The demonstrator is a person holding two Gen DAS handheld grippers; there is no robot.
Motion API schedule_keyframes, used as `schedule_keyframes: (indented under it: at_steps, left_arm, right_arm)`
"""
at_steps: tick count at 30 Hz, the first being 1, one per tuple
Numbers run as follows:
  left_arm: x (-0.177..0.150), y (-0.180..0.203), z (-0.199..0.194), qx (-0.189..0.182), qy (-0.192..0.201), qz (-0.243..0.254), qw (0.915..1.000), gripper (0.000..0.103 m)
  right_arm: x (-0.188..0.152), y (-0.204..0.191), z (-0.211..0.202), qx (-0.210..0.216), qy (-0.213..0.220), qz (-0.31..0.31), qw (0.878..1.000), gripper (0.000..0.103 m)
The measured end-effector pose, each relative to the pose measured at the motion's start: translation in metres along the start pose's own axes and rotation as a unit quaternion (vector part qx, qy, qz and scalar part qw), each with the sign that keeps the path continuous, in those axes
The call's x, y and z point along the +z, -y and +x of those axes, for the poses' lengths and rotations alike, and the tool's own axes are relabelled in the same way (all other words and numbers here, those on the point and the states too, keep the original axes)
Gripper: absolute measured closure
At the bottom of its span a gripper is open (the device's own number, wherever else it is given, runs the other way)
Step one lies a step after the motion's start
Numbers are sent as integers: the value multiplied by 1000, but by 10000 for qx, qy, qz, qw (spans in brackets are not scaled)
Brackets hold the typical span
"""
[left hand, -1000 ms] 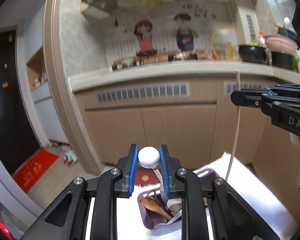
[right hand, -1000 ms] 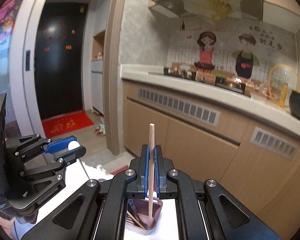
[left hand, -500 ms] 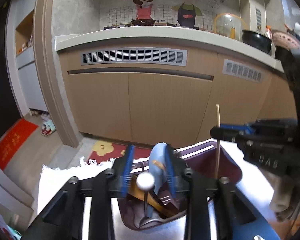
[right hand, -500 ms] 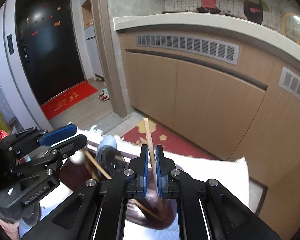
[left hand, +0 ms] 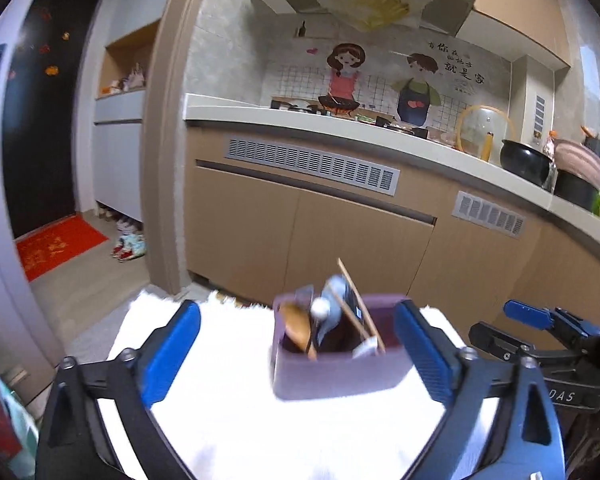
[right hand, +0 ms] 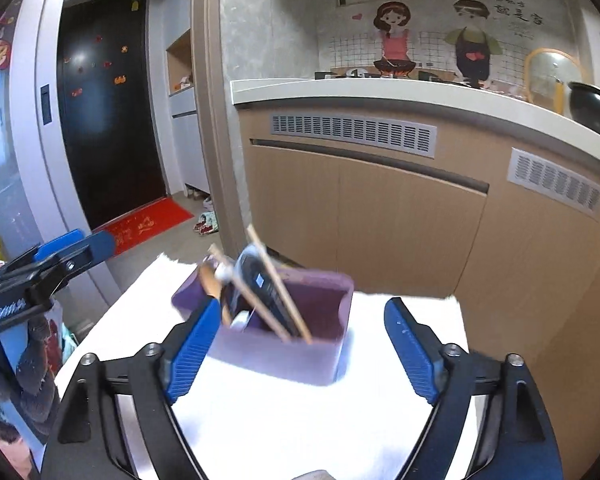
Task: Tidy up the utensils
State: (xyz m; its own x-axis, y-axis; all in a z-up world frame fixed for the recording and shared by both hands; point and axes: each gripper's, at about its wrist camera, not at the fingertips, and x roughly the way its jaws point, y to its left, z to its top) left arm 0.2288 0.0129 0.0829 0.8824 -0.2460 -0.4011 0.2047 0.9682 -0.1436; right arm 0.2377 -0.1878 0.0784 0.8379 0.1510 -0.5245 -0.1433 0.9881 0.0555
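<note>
**Operator:** Both hand-held grippers are letting go. My left hand-held gripper [left hand: 296, 354] has its jaws opening, spread wide, nothing pinched; the purple holder [left hand: 332, 372] sits between the blue pads [left hand: 171, 354] but they do not touch it. My right hand-held gripper [right hand: 298, 346] is opening too, empty, with the holder straight ahead of it.

**Observer:** Where are the utensils?

**Operator:** Inside the holder, which stands on the white cloth [left hand: 228, 420] over the worktop. I see chopsticks [right hand: 278, 286] leaning toward the holder's far left corner, long axis tilted up and away from me. Beside them are a wooden spoon [left hand: 296, 326], a white-knobbed utensil [left hand: 320, 309] and a blue one [left hand: 334, 304]. Motion blur hides finer detail.

**Observer:** Which hand is nearer?

**Operator:** Neither clearly; the holder lies dead ahead of both, the left coming at it from its left side, the right from its right. I judge this drop finished. No loose utensil shows on the cloth around the holder.
</note>
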Motion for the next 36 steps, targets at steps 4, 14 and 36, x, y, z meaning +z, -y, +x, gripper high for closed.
schedule_keyframes:
  at_steps: [4, 14, 36]
  left_arm:
    - [-42, 18, -33, 356, -49, 284, 9990, 0]
    - [-105, 38, -70, 843, -299, 666, 9938, 0]
    - [-113, 40, -76, 693, -500, 552, 9948, 0]
  right_arm:
    - [-37, -11, -29, -40, 14, 175, 9998, 10]
    - [-124, -21, -81, -562, -131, 764, 9954, 3]
    - [-131, -26, -102, -1067, -11, 526, 9929, 2]
